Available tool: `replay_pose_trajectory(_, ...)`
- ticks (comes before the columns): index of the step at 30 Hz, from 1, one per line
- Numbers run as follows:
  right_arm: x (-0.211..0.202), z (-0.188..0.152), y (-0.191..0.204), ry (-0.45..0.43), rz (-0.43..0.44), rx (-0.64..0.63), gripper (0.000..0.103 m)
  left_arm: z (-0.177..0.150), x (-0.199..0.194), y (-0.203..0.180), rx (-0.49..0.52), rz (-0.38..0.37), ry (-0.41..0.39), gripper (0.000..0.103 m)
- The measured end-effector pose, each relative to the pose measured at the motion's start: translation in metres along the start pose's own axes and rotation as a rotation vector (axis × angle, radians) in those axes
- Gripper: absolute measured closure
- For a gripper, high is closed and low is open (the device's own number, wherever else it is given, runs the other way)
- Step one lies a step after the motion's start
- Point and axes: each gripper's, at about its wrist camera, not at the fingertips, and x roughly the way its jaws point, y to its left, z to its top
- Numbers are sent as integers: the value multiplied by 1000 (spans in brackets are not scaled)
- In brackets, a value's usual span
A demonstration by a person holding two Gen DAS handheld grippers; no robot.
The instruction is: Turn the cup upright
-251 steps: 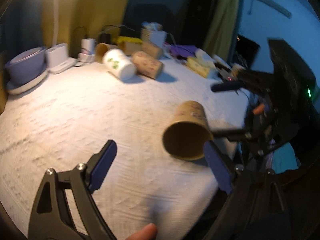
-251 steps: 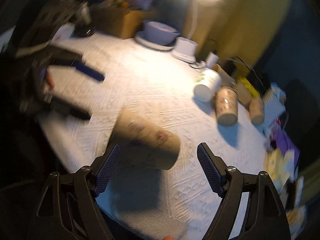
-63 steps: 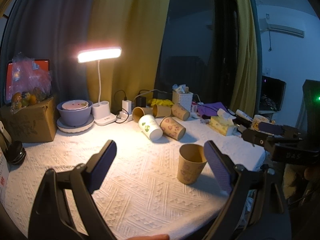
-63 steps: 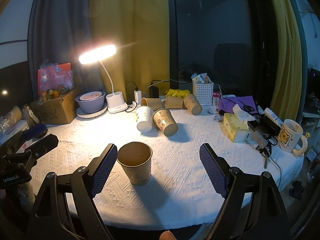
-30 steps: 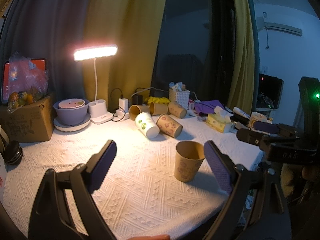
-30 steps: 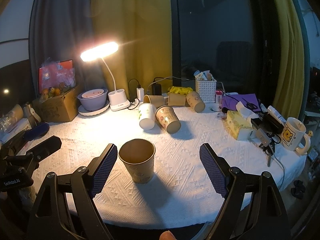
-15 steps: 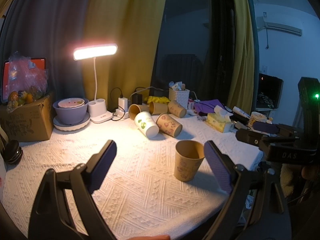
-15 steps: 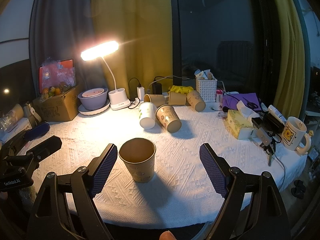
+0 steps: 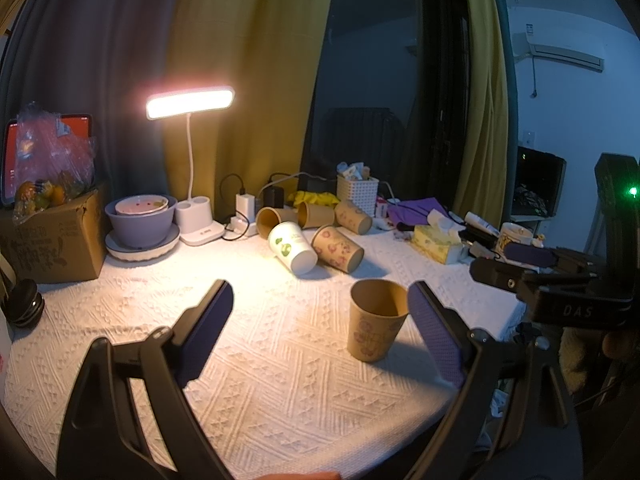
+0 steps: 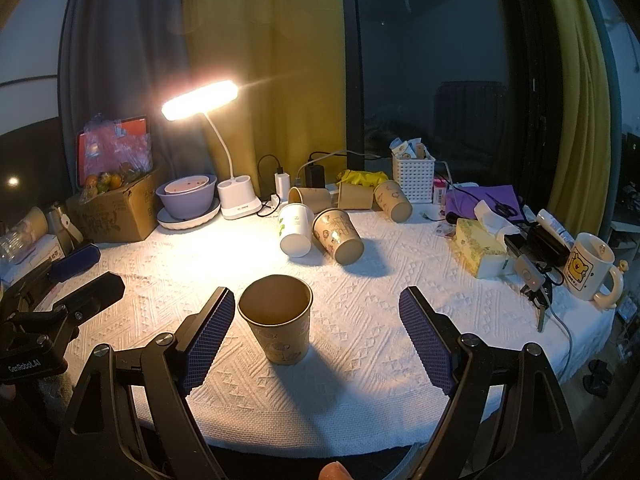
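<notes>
A brown paper cup [image 9: 375,320] [image 10: 277,318] stands upright, mouth up, on the white tablecloth near the front edge. My left gripper [image 9: 320,338] is open and empty, held back from the table, with the cup just inside its right finger. My right gripper [image 10: 316,340] is open and empty, with the cup near its left finger. Each gripper shows in the other's view, the right one [image 9: 532,264] at the right, the left one [image 10: 80,272] at the left. Several more paper cups lie on their sides at the back, among them a white one [image 9: 292,246] [image 10: 295,229] and a brown one [image 9: 338,248] [image 10: 338,236].
A lit desk lamp [image 9: 190,102], a purple bowl on a plate [image 9: 140,220] and a cardboard box [image 9: 52,236] stand at the back left. A white basket [image 10: 413,178], a tissue box [image 10: 480,254], a mug [image 10: 591,266] and keys [image 10: 538,280] crowd the right side.
Over the last second almost nothing moved; both grippers stay open and drawn back. Eight seconds ago the cup lay tilted between the grippers; it now stands upright and free.
</notes>
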Motion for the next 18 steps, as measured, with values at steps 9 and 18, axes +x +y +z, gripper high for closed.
replay_pose_trajectory(9,1,-2,2,2,0,-1,16,-1,0,0,0,-1,1,13)
replay_pose_trajectory(18,2,-4,6,3,2,-4,16,-6,-1,-3,7,-5,-5,13)
